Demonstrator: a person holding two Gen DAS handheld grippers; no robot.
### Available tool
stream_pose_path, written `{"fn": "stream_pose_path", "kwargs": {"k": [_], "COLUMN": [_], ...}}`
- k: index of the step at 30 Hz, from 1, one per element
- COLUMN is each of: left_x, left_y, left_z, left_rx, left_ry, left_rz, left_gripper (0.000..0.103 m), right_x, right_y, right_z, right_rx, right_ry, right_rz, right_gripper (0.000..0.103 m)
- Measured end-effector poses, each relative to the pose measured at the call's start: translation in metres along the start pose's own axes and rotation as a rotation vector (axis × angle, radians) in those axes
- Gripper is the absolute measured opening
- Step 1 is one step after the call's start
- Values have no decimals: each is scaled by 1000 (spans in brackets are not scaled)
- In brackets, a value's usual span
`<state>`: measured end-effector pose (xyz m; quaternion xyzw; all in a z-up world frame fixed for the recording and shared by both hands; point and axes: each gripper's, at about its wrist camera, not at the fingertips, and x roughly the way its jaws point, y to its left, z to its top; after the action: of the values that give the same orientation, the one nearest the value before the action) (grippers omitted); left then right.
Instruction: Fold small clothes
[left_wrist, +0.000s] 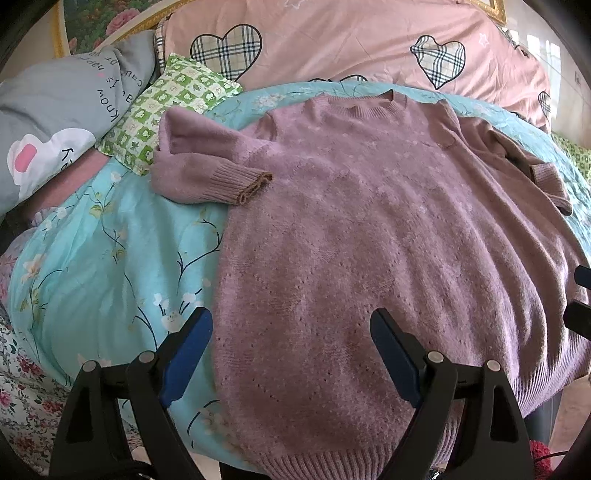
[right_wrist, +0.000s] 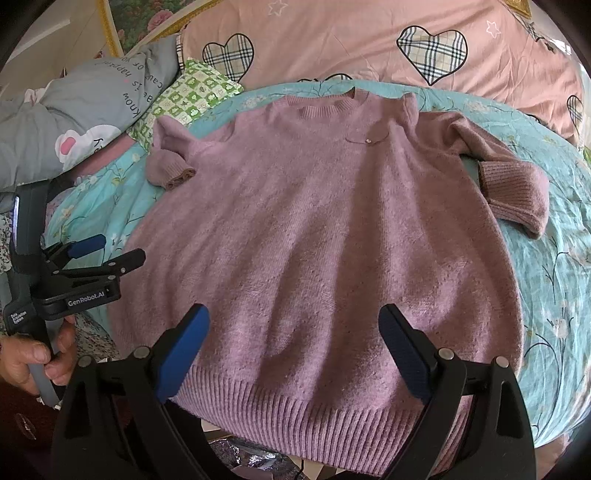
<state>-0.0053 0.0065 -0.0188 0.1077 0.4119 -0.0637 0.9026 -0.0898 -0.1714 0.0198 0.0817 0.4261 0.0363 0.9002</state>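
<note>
Sweater (right_wrist: 314, 236), mauve knit, lies flat face-up on the teal floral bedspread (left_wrist: 110, 258), collar at 12 o'clock, ribbed hem (right_wrist: 314, 410) at 6 o'clock hanging slightly over the bed edge. Nothing folded yet, I'd say. It looks soft, thick and floppy, light enough but limp, so it will sag and drag unless lifted at two points. The fuzzy knit should grip well, not slippery.

Sleeves next: one (left_wrist: 207, 173) is bent back at 10 o'clock with its cuff touching the body; the other (right_wrist: 506, 184) is crumpled at 2 o'clock. Best holds are probably the ribbed cuffs or shoulder seams, then the hem corners.

Left gripper (left_wrist: 291, 354) hangs over the hem's left side, jaws spread wide, holding nothing. Right gripper (right_wrist: 295, 350) sits over the hem middle, equally wide, empty.

Pink heart-print quilt (right_wrist: 369, 48) at 12 o'clock, green checked pillow (left_wrist: 173, 107) at 10.
</note>
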Motion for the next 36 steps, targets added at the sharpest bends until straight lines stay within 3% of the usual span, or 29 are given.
{"fn": "stream_pose_path", "kwargs": {"k": [20,23,25,36], "left_x": [10,14,16,27], "left_y": [-6,-7,-6,-3], "left_z": [8,12,16,61], "left_rx": [16,16,14,-2], "left_ry": [10,19,24,4], "left_rz": [-57,-63,-82,-128], "left_gripper": [92,92,92,92], "right_x": [2,3,2,-16], "right_y": [-22,-29,-35,-119], "right_z": [9,12,16,69], "right_rx": [44,52,59,138], "right_ry": [-25,-26,-31,-112], "right_rz": [-6,-8,-14,-192], "right_gripper": [91,88,81,65]}}
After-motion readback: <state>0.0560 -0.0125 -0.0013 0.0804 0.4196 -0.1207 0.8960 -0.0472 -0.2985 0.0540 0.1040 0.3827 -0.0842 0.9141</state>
